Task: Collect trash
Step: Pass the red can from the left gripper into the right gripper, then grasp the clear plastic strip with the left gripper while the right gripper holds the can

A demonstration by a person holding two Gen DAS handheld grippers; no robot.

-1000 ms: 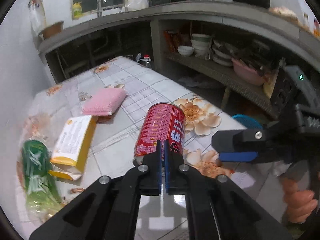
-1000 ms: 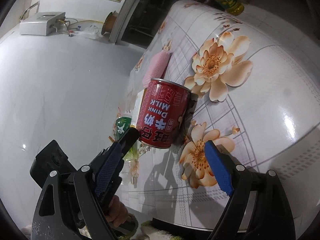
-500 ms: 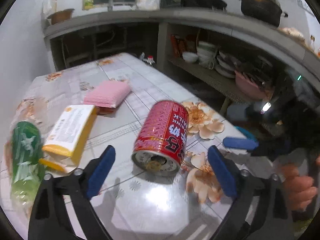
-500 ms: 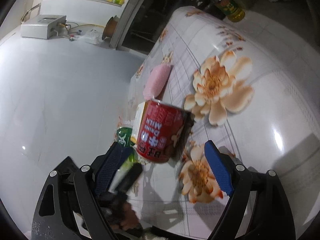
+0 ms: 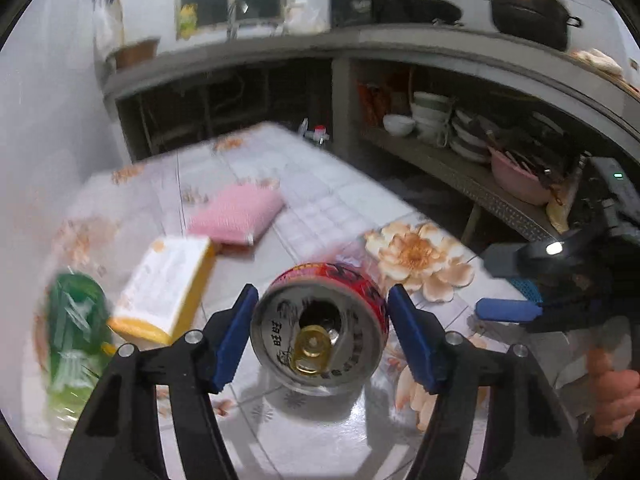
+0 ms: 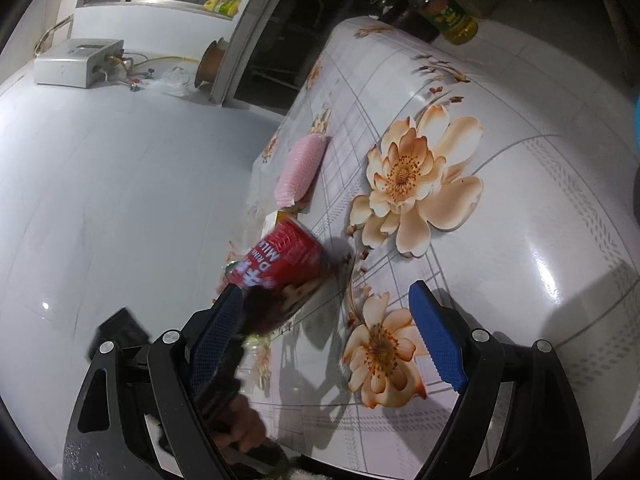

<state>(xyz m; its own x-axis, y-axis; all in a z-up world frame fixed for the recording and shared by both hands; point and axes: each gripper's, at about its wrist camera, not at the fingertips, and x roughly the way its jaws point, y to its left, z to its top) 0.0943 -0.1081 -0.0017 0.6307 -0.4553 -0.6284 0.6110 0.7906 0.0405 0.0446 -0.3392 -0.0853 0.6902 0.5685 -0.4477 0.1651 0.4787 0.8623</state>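
A red milk can (image 5: 320, 332) lies tipped on the flowered table (image 5: 320, 208), its opened silver end facing my left camera. My left gripper (image 5: 320, 320) straddles it, jaws closing, and both blue pads (image 5: 236, 332) touch the can's sides. From the right wrist the can (image 6: 288, 248) shows blurred and tilted beside that gripper's left finger. My right gripper (image 6: 324, 296) stands open over the table with nothing between its fingers. It also shows at the right of the left wrist view as the right gripper (image 5: 500, 286), held by a hand (image 5: 612, 396).
A yellow box (image 5: 164, 288), a green plastic bottle (image 5: 76, 336) and a pink sponge (image 5: 236, 212) lie left of the can. A blue basket rim (image 5: 524, 288) peeks past the table's right edge. Shelves of bowls (image 5: 432, 120) stand behind, and bottles (image 6: 452, 20) at the far corner.
My left gripper was shut behind the upright can, opened wide, and now closes around it. The can has tipped over towards the left camera. The right gripper has held still.
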